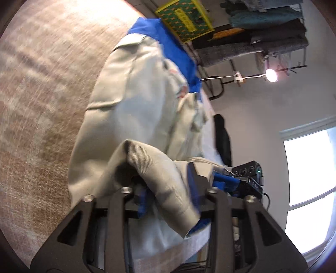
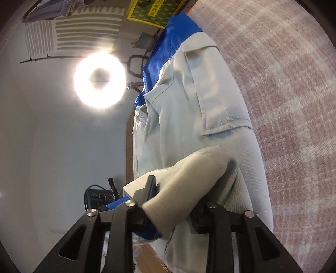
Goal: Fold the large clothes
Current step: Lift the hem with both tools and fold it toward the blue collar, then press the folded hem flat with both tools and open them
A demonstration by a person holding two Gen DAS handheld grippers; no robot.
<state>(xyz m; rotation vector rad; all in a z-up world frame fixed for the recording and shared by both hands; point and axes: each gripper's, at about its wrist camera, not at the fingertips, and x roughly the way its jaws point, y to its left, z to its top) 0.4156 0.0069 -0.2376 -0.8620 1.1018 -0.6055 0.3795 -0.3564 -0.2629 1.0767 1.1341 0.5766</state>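
A large pale grey work jacket (image 1: 136, 94) with blue trim (image 1: 168, 44) lies spread on a brownish carpet (image 1: 42, 105). In the right wrist view the jacket (image 2: 189, 94) shows its pocket flap and blue collar band (image 2: 163, 54). A fold of its hem fabric (image 1: 159, 168) bulges loosely between the spread fingers of my left gripper (image 1: 168, 184), which stands open. My right gripper (image 2: 174, 199) is open too, with another grey fold (image 2: 189, 178) lying slack between its fingers. Fabric hides most of each pad.
A yellow-edged green box (image 1: 184, 19) sits beyond the jacket's far end. A rack of hanging clothes (image 1: 262, 31) and a small lamp (image 1: 271, 75) stand behind. A ring light (image 2: 99, 78) glares. A black device (image 1: 247, 172) lies beside the jacket; a window (image 1: 308, 168) is near.
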